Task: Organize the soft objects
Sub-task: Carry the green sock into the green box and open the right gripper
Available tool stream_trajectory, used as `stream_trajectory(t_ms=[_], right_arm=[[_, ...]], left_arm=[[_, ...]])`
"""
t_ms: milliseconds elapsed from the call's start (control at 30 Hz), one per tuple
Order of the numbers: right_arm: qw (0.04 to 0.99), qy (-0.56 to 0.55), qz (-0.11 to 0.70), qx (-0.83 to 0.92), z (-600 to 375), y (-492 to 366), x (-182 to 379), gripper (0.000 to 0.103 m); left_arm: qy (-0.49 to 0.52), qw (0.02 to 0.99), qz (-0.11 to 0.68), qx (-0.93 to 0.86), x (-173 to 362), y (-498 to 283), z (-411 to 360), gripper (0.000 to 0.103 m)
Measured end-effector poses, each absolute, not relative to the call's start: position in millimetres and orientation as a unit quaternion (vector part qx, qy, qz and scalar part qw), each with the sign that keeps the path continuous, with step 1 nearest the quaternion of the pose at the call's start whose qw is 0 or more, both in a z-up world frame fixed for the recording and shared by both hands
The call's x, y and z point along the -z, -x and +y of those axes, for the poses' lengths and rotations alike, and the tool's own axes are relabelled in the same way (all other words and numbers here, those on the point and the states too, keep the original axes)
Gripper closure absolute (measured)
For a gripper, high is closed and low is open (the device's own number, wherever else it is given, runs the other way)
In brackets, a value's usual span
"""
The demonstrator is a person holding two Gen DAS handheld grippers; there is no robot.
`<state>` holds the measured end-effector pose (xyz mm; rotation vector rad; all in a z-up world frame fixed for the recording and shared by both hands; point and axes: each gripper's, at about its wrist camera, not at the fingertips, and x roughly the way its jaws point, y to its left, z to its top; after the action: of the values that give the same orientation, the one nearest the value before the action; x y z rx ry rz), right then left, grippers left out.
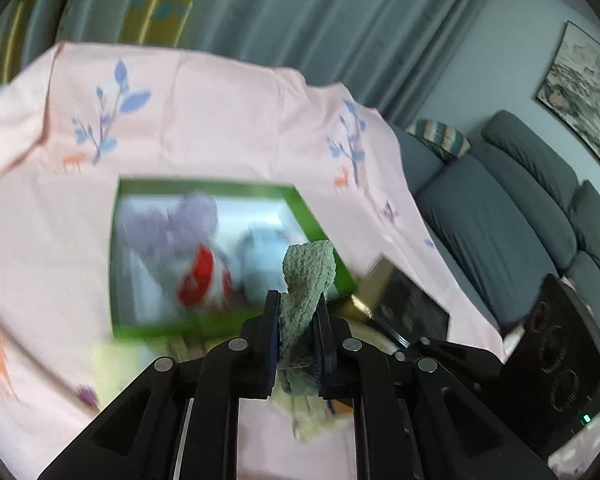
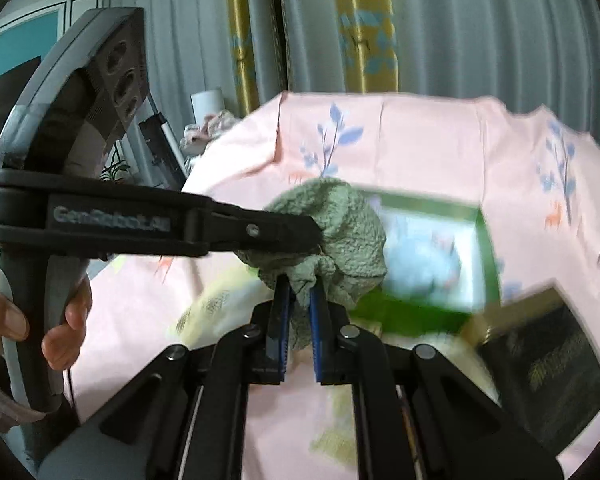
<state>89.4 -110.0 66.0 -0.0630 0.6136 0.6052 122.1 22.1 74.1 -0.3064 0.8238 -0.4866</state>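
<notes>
- Grey-green fuzzy cloth (image 2: pixel 340 236) is the thing in hand: it hangs bunched in the air above the pink sheet, just in front of the green box, pinched from two sides at once.
- Right gripper (image 2: pixel 299 292) has its jaws drawn narrow on a fold at the lower edge of the cloth, the blue pads pressing the fabric between them.
- Left gripper (image 1: pixel 298 320) is likewise clamped tight on another part of the same cloth; in the right wrist view its black finger reaches in from the left and ends in the cloth's upper side, with a hand (image 2: pixel 32 312) around its handle.
- Green box (image 1: pixel 324 220), open on top, sits on the sheet just behind the cloth and already holds soft things: a purple one (image 1: pixel 172 220), a red and white one (image 1: pixel 202 276) and a pale blue one (image 1: pixel 260 248). Blur hides what they are exactly.
- Dark box (image 2: pixel 540 360) with a yellowish rim stands just beside the green one, to its right.
- Pale yellow cloth (image 1: pixel 112 368) lies on the pink sheet (image 1: pixel 220 120) below the grippers, not yet put away.
- Judging by this, sorting is partly done: several items are boxed, the grey-green cloth is lifted but not yet folded or placed, and at least the yellow piece remains.
</notes>
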Motion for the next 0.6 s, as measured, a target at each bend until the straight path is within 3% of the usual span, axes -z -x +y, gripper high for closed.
stream_trajectory(t_ms=[167, 400, 500, 533, 567, 600], right_arm=[[0.912, 0.023, 0.301, -0.277, -100, -147, -73, 0.093], [0.898, 0.026, 0.363, -0.248, -84, -209, -33, 0.090], [0.895, 0.036, 0.383, -0.226, -82, -220, -18, 0.077], [0.896, 0.041, 0.385, -0.215, -83, -221, -15, 0.058], [0.900, 0.043, 0.381, -0.206, -85, -218, -15, 0.043], [0.903, 0.042, 0.374, -0.205, -88, -215, -16, 0.040]], left_arm=[[0.155, 0.882, 0.400, 0.195, -74, -184, 26, 0.091], [0.156, 0.867, 0.450, 0.146, -30, -240, 27, 0.091], [0.161, 0.857, 0.472, 0.130, -11, -252, 28, 0.089], [0.163, 0.853, 0.480, 0.124, -6, -255, 29, 0.078], [0.166, 0.849, 0.489, 0.115, -3, -256, 31, 0.056], [0.168, 0.846, 0.494, 0.108, 0, -257, 33, 0.040]])
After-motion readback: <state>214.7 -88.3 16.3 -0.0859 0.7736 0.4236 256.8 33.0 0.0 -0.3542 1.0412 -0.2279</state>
